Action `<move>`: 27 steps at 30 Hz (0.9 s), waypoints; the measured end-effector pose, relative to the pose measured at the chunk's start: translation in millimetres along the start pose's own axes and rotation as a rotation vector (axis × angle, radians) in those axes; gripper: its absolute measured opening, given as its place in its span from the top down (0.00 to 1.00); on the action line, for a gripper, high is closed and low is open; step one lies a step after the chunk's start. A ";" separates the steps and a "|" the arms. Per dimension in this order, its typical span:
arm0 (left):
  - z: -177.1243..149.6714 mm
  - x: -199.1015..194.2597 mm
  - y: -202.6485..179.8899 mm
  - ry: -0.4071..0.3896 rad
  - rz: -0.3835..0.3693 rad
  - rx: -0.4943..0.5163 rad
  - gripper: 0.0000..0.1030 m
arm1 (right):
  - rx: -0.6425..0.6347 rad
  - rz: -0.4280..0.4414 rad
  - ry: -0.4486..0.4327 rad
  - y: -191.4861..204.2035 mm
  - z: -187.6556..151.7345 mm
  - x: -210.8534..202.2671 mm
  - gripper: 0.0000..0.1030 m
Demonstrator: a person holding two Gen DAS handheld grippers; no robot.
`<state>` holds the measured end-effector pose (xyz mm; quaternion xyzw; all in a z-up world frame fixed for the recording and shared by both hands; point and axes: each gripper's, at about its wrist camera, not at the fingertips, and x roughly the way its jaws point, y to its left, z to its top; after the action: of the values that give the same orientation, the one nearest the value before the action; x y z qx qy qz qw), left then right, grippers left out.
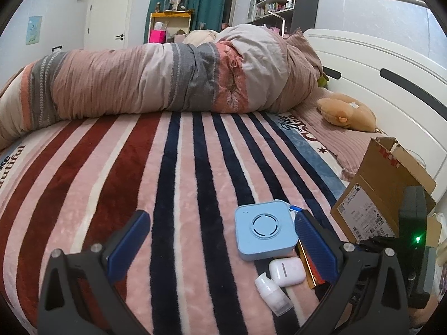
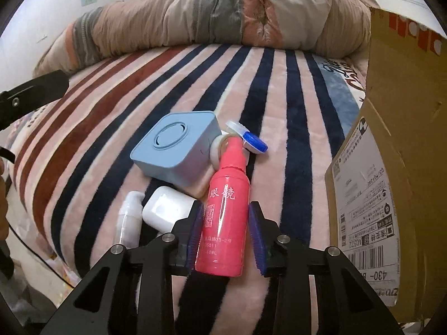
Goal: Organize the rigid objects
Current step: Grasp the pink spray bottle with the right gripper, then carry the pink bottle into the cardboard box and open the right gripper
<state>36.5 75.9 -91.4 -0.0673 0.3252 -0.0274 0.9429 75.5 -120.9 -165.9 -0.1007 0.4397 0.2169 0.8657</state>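
Left wrist view: the left gripper (image 1: pixel 220 240) reaches low over a striped blanket (image 1: pixel 111 167), its jaws spread wide and holding nothing. A blue box (image 1: pixel 264 233) lies at 5 o'clock, with a white case (image 1: pixel 287 271) just below it.

Right wrist view: the right gripper (image 2: pixel 225 224) points forward, jaws closed against a pink bottle (image 2: pixel 223 223) at 6 o'clock. A cardboard box (image 2: pixel 391 167) stands at 3 o'clock.

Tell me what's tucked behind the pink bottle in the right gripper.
Behind the pink bottle, beside the blue square box, lie a white round piece and a blue-and-white contact lens case. The bottle's neck covers part of both, so what joins them is hidden.
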 end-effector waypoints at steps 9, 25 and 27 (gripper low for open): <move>0.9 5.6 -10.4 0.038 -0.076 0.016 0.01 | 0.009 -0.030 -0.017 -3.3 6.1 0.0 0.74; 66.3 -39.1 -86.1 0.027 -0.529 0.059 0.64 | -0.151 0.262 -0.415 12.5 33.0 -149.4 0.74; 75.4 -47.3 -115.1 0.011 -0.514 0.109 0.67 | -0.126 0.273 -0.444 -4.3 32.8 -158.7 0.74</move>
<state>45.0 -25.2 12.9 -0.0968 0.3007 -0.2838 0.9054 18.6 -158.2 -18.8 -0.0443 0.2339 0.3754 0.8958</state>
